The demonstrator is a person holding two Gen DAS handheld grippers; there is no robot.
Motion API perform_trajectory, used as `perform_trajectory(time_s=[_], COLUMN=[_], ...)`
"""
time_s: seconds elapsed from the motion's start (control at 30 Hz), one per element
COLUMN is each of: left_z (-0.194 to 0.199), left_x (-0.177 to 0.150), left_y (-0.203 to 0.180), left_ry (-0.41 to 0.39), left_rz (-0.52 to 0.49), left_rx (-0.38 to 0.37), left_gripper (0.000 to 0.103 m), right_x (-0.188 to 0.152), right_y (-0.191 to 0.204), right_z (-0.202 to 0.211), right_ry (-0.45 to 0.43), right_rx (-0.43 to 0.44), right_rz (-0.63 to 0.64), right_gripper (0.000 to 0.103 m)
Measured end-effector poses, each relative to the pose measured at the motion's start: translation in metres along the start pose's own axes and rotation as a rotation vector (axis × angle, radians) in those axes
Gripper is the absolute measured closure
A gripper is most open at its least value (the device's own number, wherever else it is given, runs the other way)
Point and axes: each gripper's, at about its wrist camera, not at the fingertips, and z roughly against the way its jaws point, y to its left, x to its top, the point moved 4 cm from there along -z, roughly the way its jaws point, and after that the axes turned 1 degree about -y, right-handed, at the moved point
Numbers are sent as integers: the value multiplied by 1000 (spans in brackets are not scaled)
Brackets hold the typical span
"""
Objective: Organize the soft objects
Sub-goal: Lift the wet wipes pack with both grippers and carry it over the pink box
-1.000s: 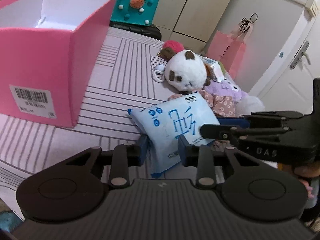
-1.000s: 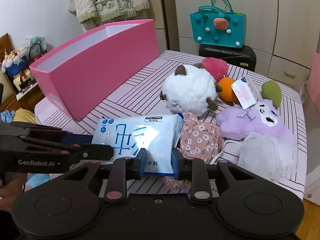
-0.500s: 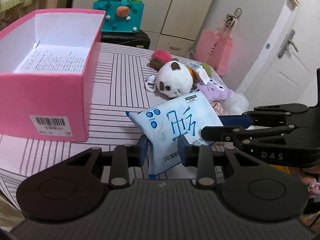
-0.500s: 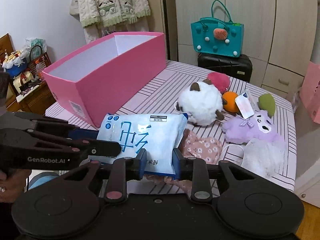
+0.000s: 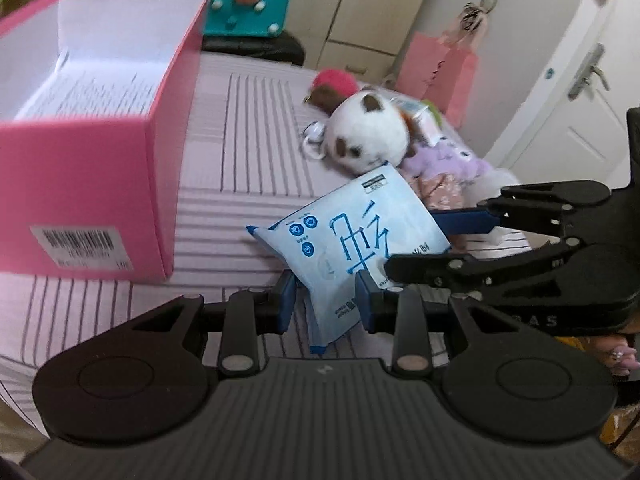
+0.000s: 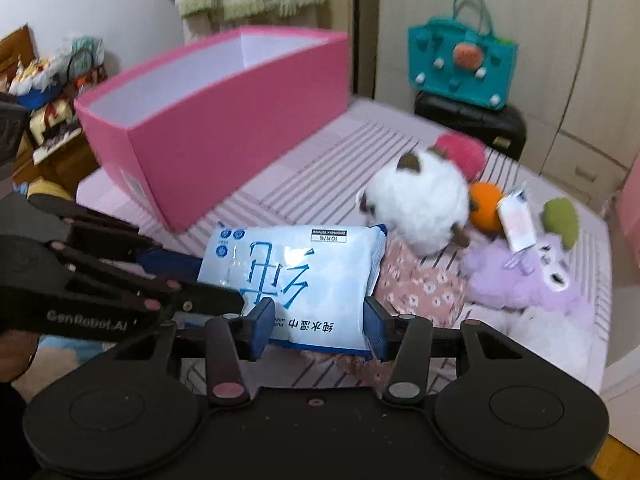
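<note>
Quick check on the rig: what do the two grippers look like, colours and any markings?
Both are matte black linkage grippers with blue finger pads. The left gripper carries white "GenRobot.AI" lettering on its side, seen from the right wrist. The right gripper shows letters "DAS" in the left view. No cables visible.

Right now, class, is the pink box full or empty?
Empty, as far as shown. The left wrist view looks into the pink box and shows only its bare white walls and printed floor; the near corner stays hidden behind its front wall.

I saw soft, even indoor light, faint shadows, motion blur smearing both views, and fisheye bending at the edges.
</note>
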Motion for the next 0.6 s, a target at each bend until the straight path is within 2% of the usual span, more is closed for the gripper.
perform_trajectory(time_s=[0.13,0.37,0.5,0.6], left_z=[-8,-8,-9,-7], left_x=[-4,-5,-4,-1], left_y=[8,14,13,9], left_ry=[6,10,12,3], left_rz=[45,61,54,36], left_rx=[-4,-3,7,11], left_gripper=[73,76,78,78], right_x=[2,15,18,23], right_y=[-3,-14,-15,-13], right_z=[-4,-16,-13,-2], right_ry=[22,16,-10,-26], right_rx=[2,22,20,20], right_rz=[32,19,-14,-6], right_gripper=[40,40,61,65])
